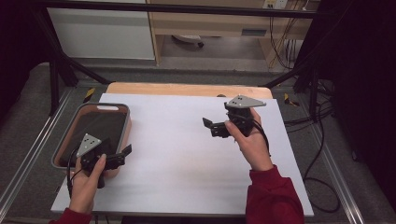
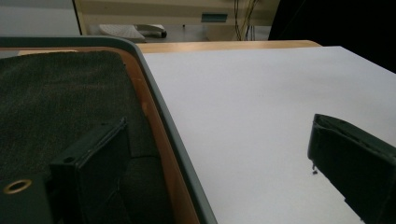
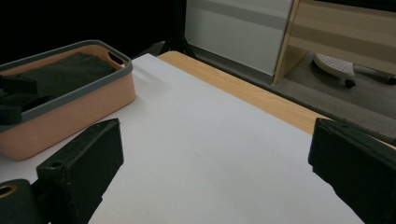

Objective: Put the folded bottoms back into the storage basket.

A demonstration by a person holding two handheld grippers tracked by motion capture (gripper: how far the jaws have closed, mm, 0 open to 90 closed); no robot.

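A peach basket with a grey rim [image 1: 105, 105] [image 2: 154, 88] [image 3: 84, 107] stands at the table's left edge, and a dark cloth [image 1: 100, 126] [image 2: 56, 93] [image 3: 60, 72] lies inside it. My left gripper [image 1: 125, 156] [image 2: 219, 154] sits at the basket's near right corner. It is open and holds nothing: one jaw is over the cloth, the other over the white sheet. My right gripper [image 1: 210, 128] [image 3: 212, 158] hovers over the right half of the sheet, pointing left toward the basket. Its jaws stand wide apart with nothing between them.
A white sheet [image 1: 177, 158] covers most of the wooden table [image 1: 187, 88]. Black frame posts [image 1: 53, 70] rise at the far left and right. Cables [image 1: 322, 140] trail on the floor at the right. A cabinet [image 1: 102, 32] stands beyond the table.
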